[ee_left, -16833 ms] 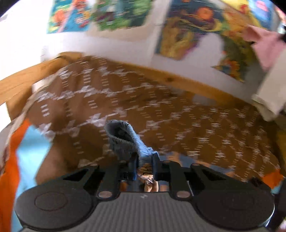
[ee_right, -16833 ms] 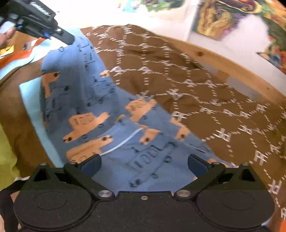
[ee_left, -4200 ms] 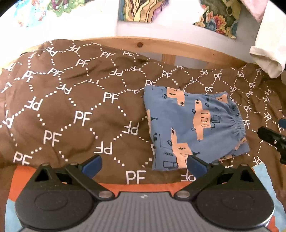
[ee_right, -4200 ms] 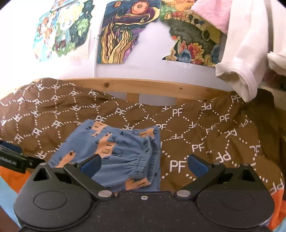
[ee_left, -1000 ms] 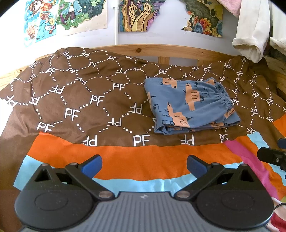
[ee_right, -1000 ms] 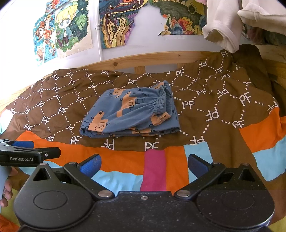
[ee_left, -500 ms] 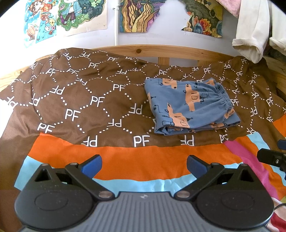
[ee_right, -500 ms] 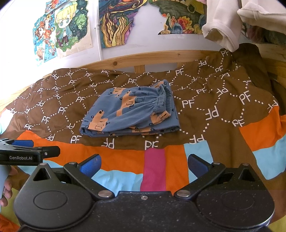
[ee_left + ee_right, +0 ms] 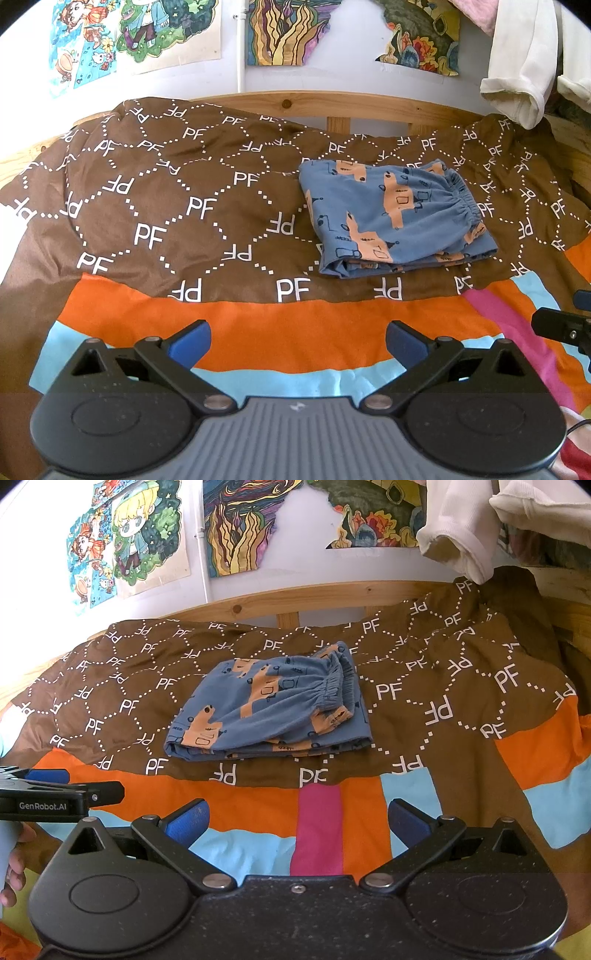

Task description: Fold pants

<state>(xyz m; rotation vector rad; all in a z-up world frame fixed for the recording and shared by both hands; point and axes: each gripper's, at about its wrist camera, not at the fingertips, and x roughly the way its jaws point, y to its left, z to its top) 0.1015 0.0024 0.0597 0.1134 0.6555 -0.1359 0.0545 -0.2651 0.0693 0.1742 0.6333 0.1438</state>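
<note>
Both views are evenly lit by soft daylight, with the strongest brightness seen at the far left, where the white wall (image 9: 22, 66) is washed out to near white. Only faint shadows are cast, chiefly a thin dark line under the folded pants (image 9: 397, 214) on the brown bedspread (image 9: 166, 206). Focus is sharp throughout and no motion blur is seen. Strong fisheye distortion is shown: the wooden bed rail (image 9: 332, 594) is bowed, and the corners are cut off in black.
</note>
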